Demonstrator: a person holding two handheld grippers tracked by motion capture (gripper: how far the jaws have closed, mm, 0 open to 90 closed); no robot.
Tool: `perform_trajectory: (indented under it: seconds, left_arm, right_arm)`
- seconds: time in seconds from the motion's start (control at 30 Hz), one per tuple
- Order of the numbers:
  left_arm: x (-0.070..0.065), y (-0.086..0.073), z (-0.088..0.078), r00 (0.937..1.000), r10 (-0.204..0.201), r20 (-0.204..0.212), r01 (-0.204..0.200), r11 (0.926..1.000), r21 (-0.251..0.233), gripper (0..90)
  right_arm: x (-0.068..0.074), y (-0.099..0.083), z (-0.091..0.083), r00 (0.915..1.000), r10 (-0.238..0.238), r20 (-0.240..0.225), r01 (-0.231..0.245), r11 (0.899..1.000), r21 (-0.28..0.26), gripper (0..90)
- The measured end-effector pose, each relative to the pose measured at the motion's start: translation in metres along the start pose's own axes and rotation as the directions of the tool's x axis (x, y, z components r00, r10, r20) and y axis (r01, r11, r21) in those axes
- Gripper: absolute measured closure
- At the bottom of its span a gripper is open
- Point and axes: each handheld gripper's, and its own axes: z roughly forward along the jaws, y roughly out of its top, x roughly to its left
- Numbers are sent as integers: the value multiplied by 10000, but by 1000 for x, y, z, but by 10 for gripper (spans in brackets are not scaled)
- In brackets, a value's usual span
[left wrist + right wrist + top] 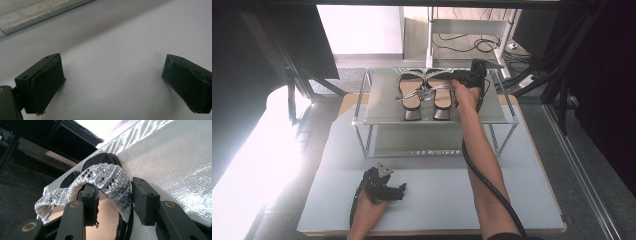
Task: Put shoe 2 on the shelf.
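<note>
Right gripper [113,202] working at a sandal's studded strap on the rack's top shelf

A pair of sandals is lying side by side on the top shelf [382,107] of a wire rack, and the right gripper [464,80] is reaching over the right sandal [442,95]; its jaws are straddling the silver studded toe strap [110,180], one inside the strap against the insole, the other outside, part-open and not visibly pinching yet. The left gripper [398,190] is resting on the table [512,190], jaws wide [112,82] and empty. Judging from this, closing squarely on the strap near the sole, then moving slowly, is likely guarding against nudging the neighbouring sandal [411,95]
</note>
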Motion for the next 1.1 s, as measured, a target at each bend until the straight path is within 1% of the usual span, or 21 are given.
perform_trajectory:
  seconds: [0.03,0.13,0.23,0.27,0.3,0.43,0.5,0.57,0.6,0.67,0.7,0.77,0.83,0.87,1.0,1.1]
  left_arm:
    - [0,0,0,10000,2,-9,-2,10000,-6,37]
    - [0,0,0,10000,2,-13,-2,10000,-5,37]
    - [0,0,0,10000,1,-15,-1,10000,-2,37]
    - [0,0,0,10000,4,-15,-4,10000,-6,37]
    - [0,0,0,10000,-1,-12,1,10000,-2,36]
    - [0,0,0,10000,3,-16,-3,10000,-1,37]
    - [0,0,0,10000,6,-18,-6,10000,2,36]
    - [0,0,0,10000,6,-21,-6,10000,-2,36]
    - [0,0,0,10000,7,-20,-7,10000,0,37]
    - [0,0,0,10000,6,-21,-6,10000,1,37]
    - [0,0,0,10000,9,-20,-9,10000,5,36]
    - [0,0,0,10000,11,-21,-11,10000,2,37]
    - [0,0,0,10000,13,-34,-13,10000,14,37]
    - [0,0,0,10000,11,-33,-11,10000,15,37]
    - [0,0,0,10000,12,-33,-12,10000,14,36]
    - [0,0,0,10000,12,-35,-12,10000,14,37]
  right_arm:
    - [-1,0,0,9999,-95,-65,95,9999,54,545]
    - [-2,0,-2,9984,-368,-430,374,9992,141,452]
    - [-2,-2,-7,9953,-558,-788,575,9982,188,342]
    - [-2,-2,-9,9944,-574,-891,587,9982,119,330]
    - [-2,-3,-11,9938,-572,-954,586,9982,119,324]
    - [-6,-6,-23,9867,-778,-1426,815,9965,201,309]
    - [-9,-9,-30,9823,-769,-1709,815,9965,204,307]
    - [-12,-11,-37,9788,-847,-1862,902,9957,213,300]
    - [-14,-13,-41,9767,-789,-1994,841,9963,176,298]
    - [-17,-15,-47,9747,-785,-2094,854,9960,244,298]
    - [-19,-16,-51,9713,-746,-2260,822,9963,243,298]
    - [-21,-18,-58,9663,-805,-2444,892,9957,248,293]
    - [-23,-22,-66,9641,-935,-2485,1054,9938,352,289]
    - [-23,-24,-71,9608,-984,-2590,1132,9926,429,289]
    - [-27,-33,-86,9510,-1233,-2835,1422,9887,468,288]
    - [-28,-40,-102,9373,-1500,-3146,1745,9833,512,288]
